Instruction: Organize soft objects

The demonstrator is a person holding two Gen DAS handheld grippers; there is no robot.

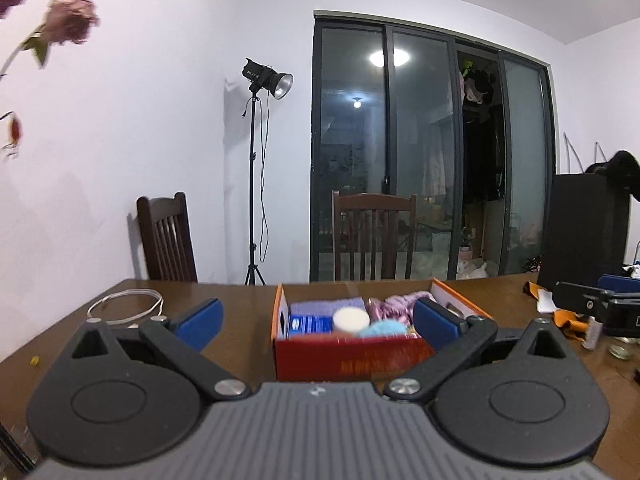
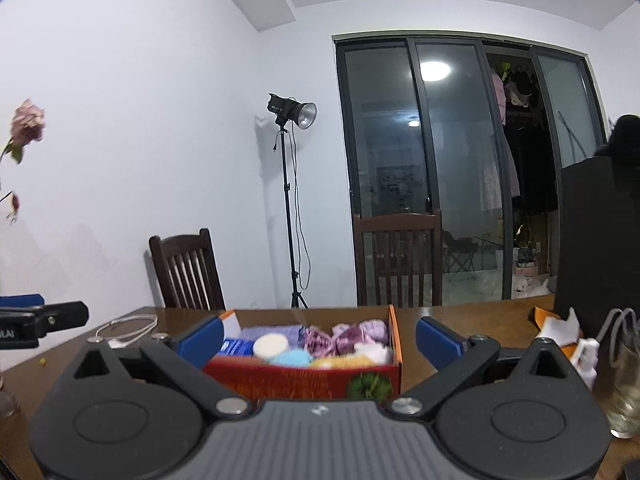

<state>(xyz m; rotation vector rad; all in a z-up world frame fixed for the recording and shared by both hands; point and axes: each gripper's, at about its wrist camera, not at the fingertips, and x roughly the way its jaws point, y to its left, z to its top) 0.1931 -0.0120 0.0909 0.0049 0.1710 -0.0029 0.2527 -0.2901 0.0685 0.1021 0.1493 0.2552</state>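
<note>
A red and orange cardboard box (image 1: 352, 356) (image 2: 304, 380) stands on the brown table. It holds soft items: a lilac folded cloth (image 1: 326, 306), a blue pack (image 1: 310, 324), a white round sponge (image 1: 351, 319) (image 2: 271, 345), a light blue puff (image 1: 380, 328) (image 2: 292, 358), pink and purple cloths (image 1: 394, 306) (image 2: 348, 336) and a yellow fluffy piece (image 2: 352, 360). My left gripper (image 1: 318, 320) is open and empty, just in front of the box. My right gripper (image 2: 318, 336) is open and empty, its fingers on either side of the box.
A white cable (image 1: 124, 306) lies on the table at the left. A glass (image 2: 624, 384) and white and orange items (image 2: 560, 332) are at the right. Two wooden chairs (image 1: 374, 236) stand behind the table. A light stand (image 1: 256, 168) stands by the wall.
</note>
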